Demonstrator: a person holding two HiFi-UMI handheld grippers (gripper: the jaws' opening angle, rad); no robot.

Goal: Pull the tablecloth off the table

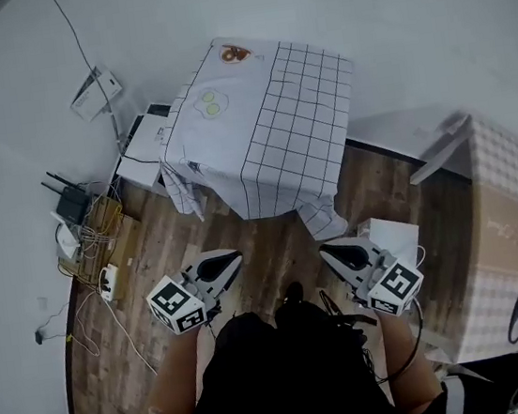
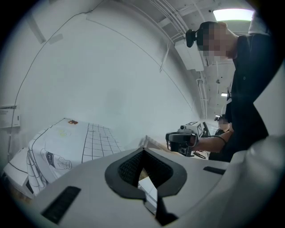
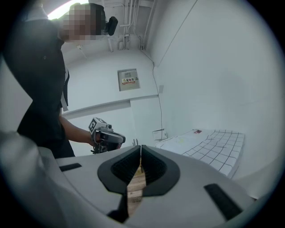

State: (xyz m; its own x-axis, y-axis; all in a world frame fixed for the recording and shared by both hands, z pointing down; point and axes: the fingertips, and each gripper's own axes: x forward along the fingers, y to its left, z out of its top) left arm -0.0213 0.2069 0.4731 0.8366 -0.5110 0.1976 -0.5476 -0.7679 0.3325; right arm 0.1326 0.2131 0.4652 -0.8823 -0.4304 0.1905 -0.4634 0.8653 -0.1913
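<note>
Left tool point(image 1: 232, 260): hovering above the wooden floor point(image 1: 273, 242), jaws sitting together, gripping nothing. Tablecloth point(image 1: 258, 126): white, part gridded, lying draped over the surface ahead, well apart from both tools. Right tool point(image 1: 327, 252): hovering alongside, jaws sitting together, gripping nothing.

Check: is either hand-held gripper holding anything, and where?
Nothing. The left hand-held gripper and right hand-held gripper are shut, empty, apart from the white grid-patterned tablecloth.
</note>
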